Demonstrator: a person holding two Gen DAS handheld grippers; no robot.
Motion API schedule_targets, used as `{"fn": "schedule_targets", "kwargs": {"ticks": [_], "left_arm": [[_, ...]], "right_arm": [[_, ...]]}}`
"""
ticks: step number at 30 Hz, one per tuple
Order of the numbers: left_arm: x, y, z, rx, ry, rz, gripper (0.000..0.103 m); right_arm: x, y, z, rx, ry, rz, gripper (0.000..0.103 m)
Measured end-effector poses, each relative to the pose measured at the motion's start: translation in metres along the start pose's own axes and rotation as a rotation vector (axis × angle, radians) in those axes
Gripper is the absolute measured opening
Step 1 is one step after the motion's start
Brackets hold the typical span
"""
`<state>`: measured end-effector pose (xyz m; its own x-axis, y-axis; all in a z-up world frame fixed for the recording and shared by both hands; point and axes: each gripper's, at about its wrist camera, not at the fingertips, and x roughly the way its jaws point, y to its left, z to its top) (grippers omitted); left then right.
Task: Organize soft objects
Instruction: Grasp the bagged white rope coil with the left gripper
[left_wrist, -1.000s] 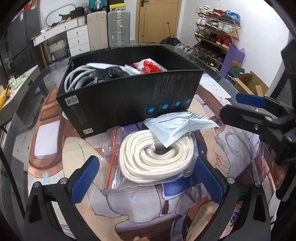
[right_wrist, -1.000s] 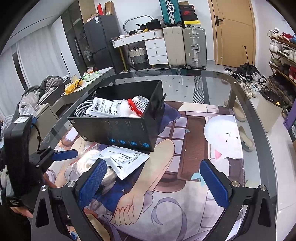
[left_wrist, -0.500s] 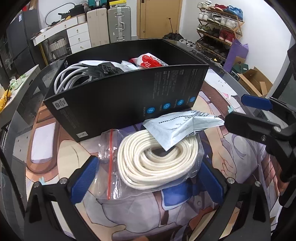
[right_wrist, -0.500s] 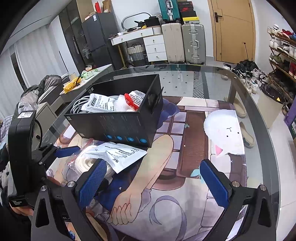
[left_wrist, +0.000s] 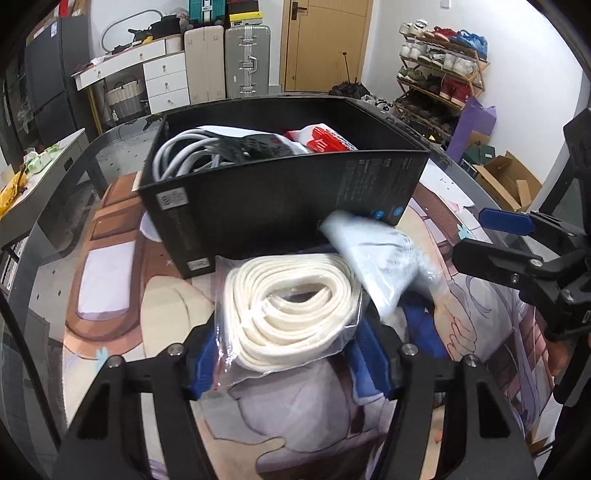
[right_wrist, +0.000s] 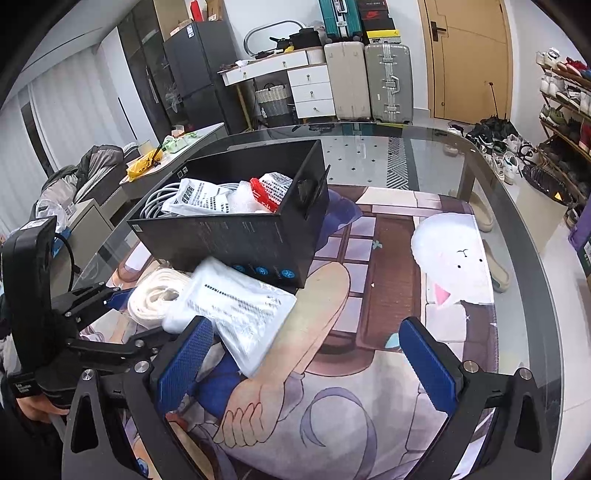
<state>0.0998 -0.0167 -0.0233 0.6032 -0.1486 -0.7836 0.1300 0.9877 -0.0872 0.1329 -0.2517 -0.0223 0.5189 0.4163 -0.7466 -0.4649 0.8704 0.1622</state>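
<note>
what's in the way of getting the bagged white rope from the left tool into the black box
The left tool has just been closing on the bagged white rope. A white packet lies partly over the rope, and the black box's near wall rises between rope and opening.

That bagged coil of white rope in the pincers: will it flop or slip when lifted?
The rope coil probably sags at both ends, being soft loops in a loose clear bag. The plastic may slide in the left gripper. The white packet lying on it would likely slip off.

The white packet (left_wrist: 384, 266) is motion-blurred, its print unreadable.
</note>
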Motion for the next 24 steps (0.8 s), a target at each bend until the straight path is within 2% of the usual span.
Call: {"fn": "schedule_targets", "kwargs": {"ticks": [11,18,24], "left_arm": [[-0.011,0.011,-0.012,-0.005,-0.007,0.029,0.064],[-0.016,0.024,-0.018,-0.03,-0.016,0.038,0.064],[-0.02,0.033,-0.022,-0.052,-0.03,0.034,0.064]], "right_arm": [[0.019,0.012,-0.007,-0.038,0.07,0.026,0.102],[0.033,0.038,-0.008,-0.098,0.097,0.043,0.102],[0.044,0.059,-0.007,-0.132,0.115,0.024,0.102]]}}
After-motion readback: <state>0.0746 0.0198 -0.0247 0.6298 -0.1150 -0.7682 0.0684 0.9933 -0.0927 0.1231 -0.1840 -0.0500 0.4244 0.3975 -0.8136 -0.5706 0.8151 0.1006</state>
